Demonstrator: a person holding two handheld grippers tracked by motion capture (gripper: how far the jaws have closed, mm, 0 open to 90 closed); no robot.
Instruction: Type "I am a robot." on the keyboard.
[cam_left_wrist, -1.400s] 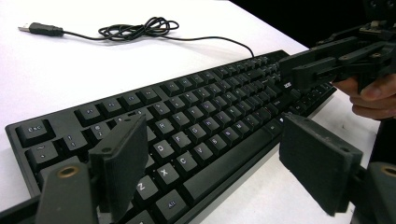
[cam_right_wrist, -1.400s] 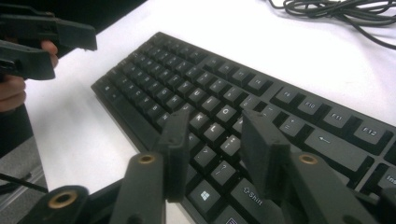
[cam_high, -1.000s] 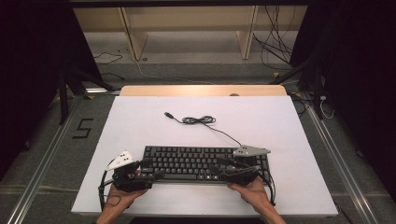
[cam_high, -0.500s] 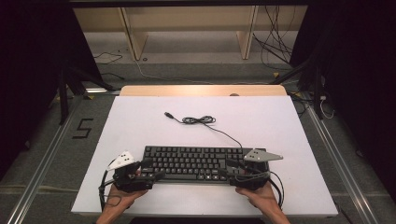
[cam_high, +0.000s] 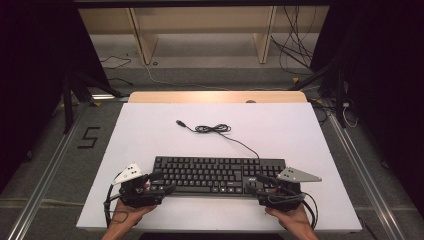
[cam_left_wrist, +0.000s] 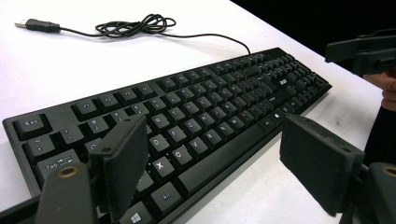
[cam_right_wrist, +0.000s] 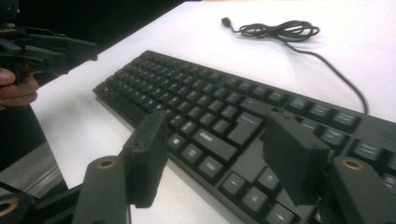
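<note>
One keyboard (cam_high: 216, 173), one cable (cam_high: 215, 130), two grippers: left gripper (cam_high: 161, 182), right gripper (cam_high: 257, 184).

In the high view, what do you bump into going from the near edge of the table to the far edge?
Black keyboard → coiled cable → USB plug → wooden strip at the table's far edge.

Your keyboard (cam_high: 217, 173) lies on the worktop (cam_high: 150, 135) near its front edge, long side across. Behind the keyboard, its cable (cam_high: 215, 129) sits coiled toward mid-worktop, the plug (cam_high: 180, 123) left of the coil. Your left gripper (cam_high: 161, 183) is at the keyboard's left end, your right gripper (cam_high: 256, 183) at its right end.
</note>
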